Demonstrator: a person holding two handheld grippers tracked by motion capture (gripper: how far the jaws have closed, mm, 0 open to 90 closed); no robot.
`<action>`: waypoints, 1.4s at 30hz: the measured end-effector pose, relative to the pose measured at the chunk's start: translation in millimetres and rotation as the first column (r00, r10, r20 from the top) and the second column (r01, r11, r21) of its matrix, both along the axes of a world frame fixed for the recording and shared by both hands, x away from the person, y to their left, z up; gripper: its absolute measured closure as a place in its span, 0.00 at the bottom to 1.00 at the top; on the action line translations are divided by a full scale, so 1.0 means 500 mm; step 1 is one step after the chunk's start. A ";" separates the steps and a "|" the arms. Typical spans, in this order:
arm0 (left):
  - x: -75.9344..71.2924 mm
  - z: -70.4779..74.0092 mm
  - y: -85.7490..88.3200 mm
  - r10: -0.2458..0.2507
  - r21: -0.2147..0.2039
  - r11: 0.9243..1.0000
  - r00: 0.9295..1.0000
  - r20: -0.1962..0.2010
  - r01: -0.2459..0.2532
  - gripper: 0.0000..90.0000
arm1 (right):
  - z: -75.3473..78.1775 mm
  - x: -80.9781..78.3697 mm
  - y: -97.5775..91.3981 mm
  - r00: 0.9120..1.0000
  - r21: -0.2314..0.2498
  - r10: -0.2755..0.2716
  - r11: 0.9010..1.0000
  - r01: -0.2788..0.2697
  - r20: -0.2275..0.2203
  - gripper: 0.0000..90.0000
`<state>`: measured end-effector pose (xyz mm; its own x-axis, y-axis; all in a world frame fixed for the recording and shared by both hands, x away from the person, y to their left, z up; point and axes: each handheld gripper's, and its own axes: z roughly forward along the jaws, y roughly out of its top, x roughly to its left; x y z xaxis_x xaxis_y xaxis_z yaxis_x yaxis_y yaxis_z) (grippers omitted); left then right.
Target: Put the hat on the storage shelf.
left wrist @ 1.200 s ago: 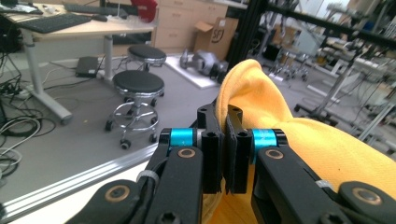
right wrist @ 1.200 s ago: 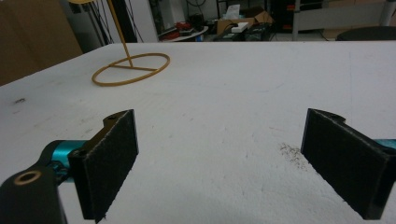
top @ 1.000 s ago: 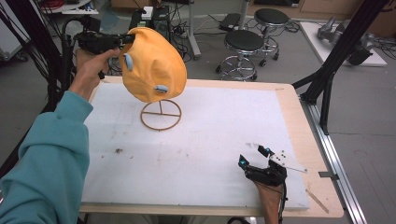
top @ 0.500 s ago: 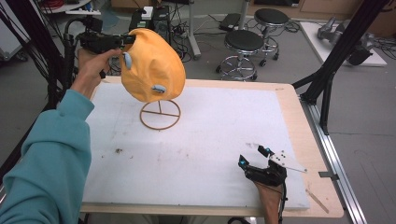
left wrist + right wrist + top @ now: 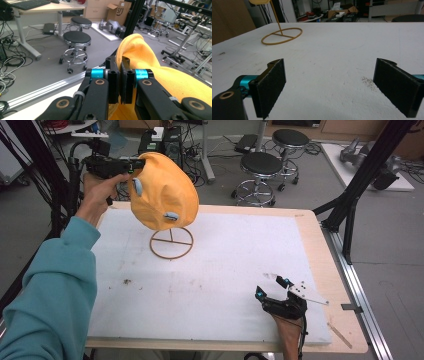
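Note:
An orange cloth cap (image 5: 162,195) with small blue patches sits draped over a thin wooden stand whose ring base (image 5: 171,243) rests on the white mat. My left gripper (image 5: 131,166) is held high at the cap's upper left edge, shut on a fold of the orange cloth (image 5: 140,50); in the left gripper view its jaws stand pressed together on the fabric. My right gripper (image 5: 274,287) rests low near the mat's front right, open with nothing between its pads (image 5: 272,85). Its view looks across the mat to the ring base (image 5: 282,35).
The white mat (image 5: 225,270) covers a wooden table (image 5: 320,250). Dark specks (image 5: 368,81) lie on the mat near the right gripper. Two black stools (image 5: 262,167) and cables stand on the floor behind the table, with black frame struts (image 5: 350,205) at the right.
The cap has lifted and tilted slightly as my left gripper pulls its edge up and left. The right gripper has stayed in place.

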<state>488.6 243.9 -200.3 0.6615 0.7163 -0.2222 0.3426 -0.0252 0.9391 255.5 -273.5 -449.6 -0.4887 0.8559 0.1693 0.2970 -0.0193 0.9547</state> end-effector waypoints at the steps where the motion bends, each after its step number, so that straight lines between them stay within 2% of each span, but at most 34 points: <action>1: 0.001 -0.001 0.000 0.001 -0.002 1.000 1.000 -0.003 -0.001 0.96 | 0.000 0.000 0.000 1.000 0.001 0.000 1.000 0.000 0.000 0.11; 8: 0.015 -0.006 0.003 0.015 -0.010 1.000 0.999 -0.031 -0.015 0.96 | 0.000 0.000 0.000 1.000 0.001 0.000 1.000 0.000 0.001 0.11; 12: 0.034 -0.018 0.005 0.024 -0.004 1.000 0.998 -0.056 -0.024 0.96 | 0.000 0.000 0.000 1.000 0.000 0.000 1.000 0.000 0.001 0.11; 17: 0.045 -0.028 0.007 0.022 -0.002 1.000 0.998 -0.063 -0.023 0.96 | 0.000 0.000 0.000 1.000 0.000 0.000 1.000 0.000 0.001 0.11; 30: 0.084 -0.062 0.010 0.038 0.012 0.999 0.993 -0.109 -0.037 0.96 | 0.000 0.001 0.001 1.000 0.001 -0.003 1.000 0.003 -0.008 0.11; 35: 0.101 -0.076 0.008 0.045 0.020 0.999 0.989 -0.142 -0.043 0.96 | 0.000 0.001 0.001 1.000 0.002 -0.004 1.000 0.004 -0.014 0.11; 36: 0.110 -0.082 0.010 0.045 0.018 0.999 0.985 -0.165 -0.043 0.96 | 0.000 0.000 0.001 1.000 0.002 -0.003 1.000 0.003 -0.016 0.11; 39: 0.117 -0.089 0.012 0.038 0.013 0.999 0.982 -0.183 -0.036 0.96 | 0.000 0.000 0.001 1.000 0.002 -0.004 1.000 0.004 -0.017 0.11; 40: 0.121 -0.092 0.012 0.037 0.007 0.999 0.981 -0.193 -0.036 0.96 | 0.000 0.001 0.001 1.000 -0.001 -0.003 1.000 0.003 -0.015 0.11; 41: 0.129 -0.101 0.013 0.019 -0.010 1.000 0.975 -0.220 -0.022 0.96 | 0.000 0.001 0.001 1.000 -0.004 -0.003 1.000 0.003 -0.011 0.11; 42: 0.129 -0.101 0.013 0.019 -0.010 1.000 0.975 -0.220 -0.022 0.96 | 0.000 0.001 0.001 1.000 -0.004 -0.003 1.000 0.003 -0.011 0.11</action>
